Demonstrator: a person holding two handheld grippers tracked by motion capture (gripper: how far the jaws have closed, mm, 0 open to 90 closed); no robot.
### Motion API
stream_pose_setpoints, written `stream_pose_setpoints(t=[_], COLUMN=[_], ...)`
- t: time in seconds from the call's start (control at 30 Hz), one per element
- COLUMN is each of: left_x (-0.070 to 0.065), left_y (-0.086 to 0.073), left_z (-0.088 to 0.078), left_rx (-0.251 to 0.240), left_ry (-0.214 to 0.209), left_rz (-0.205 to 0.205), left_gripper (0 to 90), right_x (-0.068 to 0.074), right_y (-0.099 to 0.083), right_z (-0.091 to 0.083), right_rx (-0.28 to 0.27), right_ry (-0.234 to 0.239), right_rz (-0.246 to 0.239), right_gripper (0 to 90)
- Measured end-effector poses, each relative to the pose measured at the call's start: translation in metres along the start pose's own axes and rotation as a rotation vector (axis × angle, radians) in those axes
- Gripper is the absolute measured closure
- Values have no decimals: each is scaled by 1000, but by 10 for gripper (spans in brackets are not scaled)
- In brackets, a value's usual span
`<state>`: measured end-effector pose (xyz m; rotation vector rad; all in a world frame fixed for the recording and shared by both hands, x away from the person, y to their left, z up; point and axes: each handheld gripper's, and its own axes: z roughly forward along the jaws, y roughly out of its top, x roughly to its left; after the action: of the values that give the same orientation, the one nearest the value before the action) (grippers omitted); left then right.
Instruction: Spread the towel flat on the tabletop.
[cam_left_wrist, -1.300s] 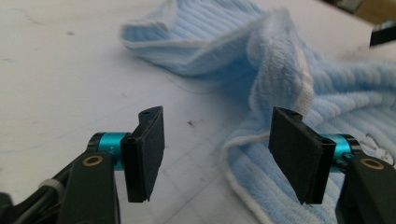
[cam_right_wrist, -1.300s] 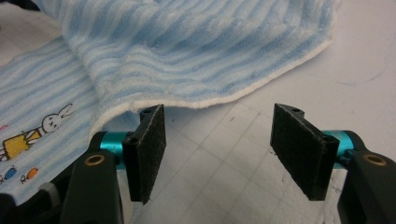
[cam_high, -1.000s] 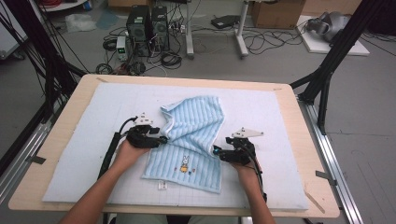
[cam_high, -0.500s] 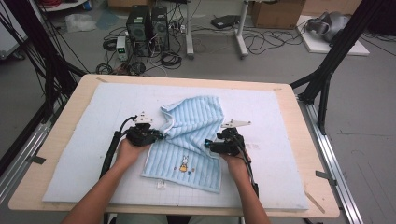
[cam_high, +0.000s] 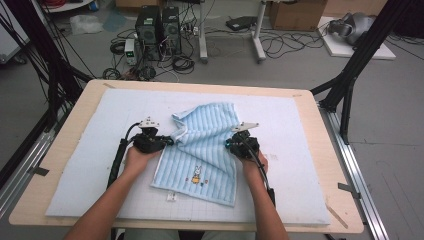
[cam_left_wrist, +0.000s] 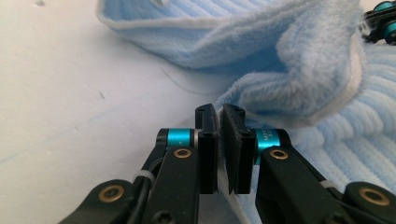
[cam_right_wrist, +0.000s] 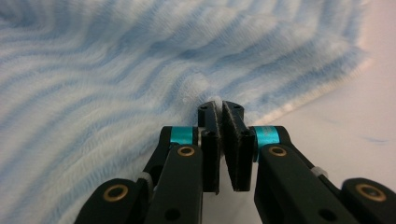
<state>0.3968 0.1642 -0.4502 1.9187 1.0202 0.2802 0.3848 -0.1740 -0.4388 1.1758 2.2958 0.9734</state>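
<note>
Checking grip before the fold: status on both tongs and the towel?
Left tongs shut on towel left edge. Right tongs shut on its right edge, just closed. Towel partly folded on white mat. Nothing in the way.

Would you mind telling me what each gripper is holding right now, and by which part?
Both hold the light blue striped towel. The left gripper pinches its white-trimmed left edge; the right gripper pinches its right edge. Both have just closed on the cloth.

Lab (floor cables (cam_high: 280, 42), computer towers (cam_high: 157, 25))
</note>
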Motion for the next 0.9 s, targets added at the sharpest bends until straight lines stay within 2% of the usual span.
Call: stream_pose_setpoints(t=[0.1, 0.17, 0.23, 0.33, 0.37, 0.43, 0.47, 0.53, 0.6, 0.67, 0.73, 0.83, 0.9], left_x=[4, 7, 10, 13, 14, 15, 16, 18, 22, 22, 20, 17, 14], left_y=[1, 2, 2, 3, 5, 7, 9, 9, 7, 7, 7, 5, 4], left_z=[1, 0, 0, 1, 2, 2, 2, 3, 5, 3, 0, -7, -11], left_rx=[0, -24, -48, -53, -40, -44, -44, -48, -35, -41, -39, -49, -7], left_ry=[17, 21, 20, 37, 34, 59, 73, 104, 114, 109, 101, 92, 76], left_rz=[1, -20, -35, -57, -52, -43, -45, -42, -64, -69, -53, -58, -38], left_gripper=[841, 841, 840, 841, 840, 840, 838, 835, 784, 634, 585, 505, 480], right_x=[-10, -17, -22, -28, -30, -31, -31, -31, -33, -35, -37, -36, -34], right_y=[1, 2, 3, 9, 10, 13, 13, 13, 10, 8, 8, 8, 7], right_z=[2, 2, 3, 7, 8, 10, 11, 14, 19, 19, 12, -1, -10], right_rx=[-15, -35, -43, -45, -49, -60, -74, -64, -49, -56, -99, -158, -174], right_ry=[-47, -61, -83, -117, -135, -165, -183, -207, -200, -201, -178, -158, -137], right_rz=[29, 56, 62, 71, 71, 77, 65, 66, 73, 98, 117, 121, 111], right_gripper=[854, 853, 853, 853, 853, 853, 853, 853, 817, 677, 605, 548, 523])
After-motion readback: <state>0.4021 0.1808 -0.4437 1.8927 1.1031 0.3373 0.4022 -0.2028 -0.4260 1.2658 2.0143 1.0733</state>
